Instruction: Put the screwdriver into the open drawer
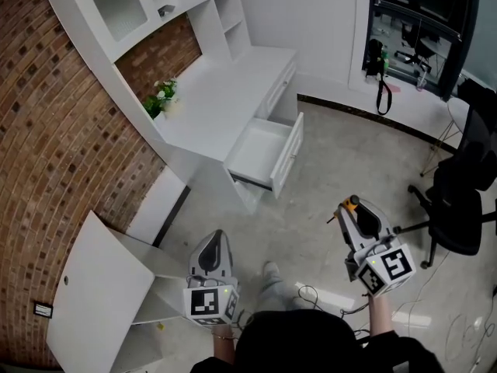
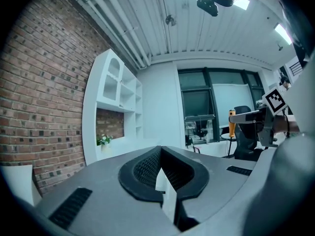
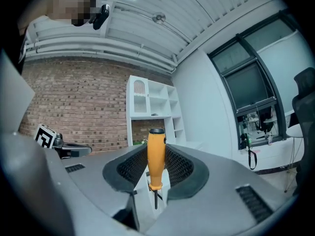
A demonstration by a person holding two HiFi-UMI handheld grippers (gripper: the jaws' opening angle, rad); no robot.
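An orange-handled screwdriver (image 1: 352, 203) stands upright between the jaws of my right gripper (image 1: 351, 206), which is shut on its handle (image 3: 156, 156); the dark shaft points down. The right gripper (image 3: 156, 146) faces the white desk (image 1: 225, 92) from across the floor. The open drawer (image 1: 287, 155) juts out of the desk's front and looks empty inside. My left gripper (image 1: 218, 236) is held lower left of the right one, its jaws together with nothing in them. In the left gripper view, that gripper (image 2: 160, 149) points at the desk, with the screwdriver (image 2: 232, 123) off to the right.
A black office chair (image 1: 458, 200) stands at the right. A white board (image 1: 93, 286) leans near the brick wall at lower left. A small plant (image 1: 161, 95) sits on the desk. Cables (image 1: 311, 294) lie on the floor by the person's foot (image 1: 269, 273).
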